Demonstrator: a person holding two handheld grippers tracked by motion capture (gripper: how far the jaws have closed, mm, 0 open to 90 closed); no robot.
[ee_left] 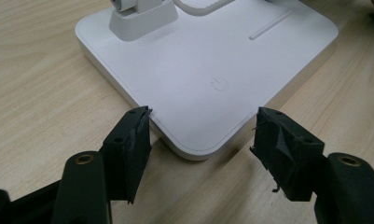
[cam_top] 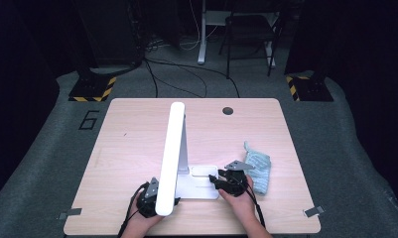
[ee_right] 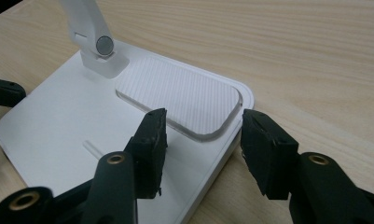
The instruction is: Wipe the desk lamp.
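Here, in the high view, a white desk lamp with a flat square plastic base (cam_top: 199,184) stands on the pale wooden desk (cam_top: 137,144), and its long white light bar (cam_top: 170,153) runs from the near edge away toward the far side. The left tongs (cam_top: 152,196) sit at the base's near left corner, partly under the bar's near end; the right tongs (cam_top: 220,181) sit at its right edge. A folded light-blue cloth (cam_top: 258,171) lies just beyond the right tongs, on their outer side, untouched.

In the left gripper view, the left tongs (ee_left: 201,140) are released, jaws standing apart with the rounded corner of the base (ee_left: 198,79) directly ahead and between them, though neither pad presses on it. A faint power symbol (ee_left: 218,83) lies just past the corner, on the axis of the tongs. The lamp's hinge foot (ee_left: 142,18) stands farther off, ahead and to the left.

In the right gripper view, the right tongs (ee_right: 201,140) are likewise released and straddle the base's edge: one pad over the white surface, the other outside it above the desk. A ribbed, rounded-rectangle pad (ee_right: 180,95) is set in a shallow recess of the base just ahead of them; the recess holds nothing else. The lamp's arm joint (ee_right: 103,45) is beyond, to the left.

Judging by this, both tongs are equally close to the base, one at each side.
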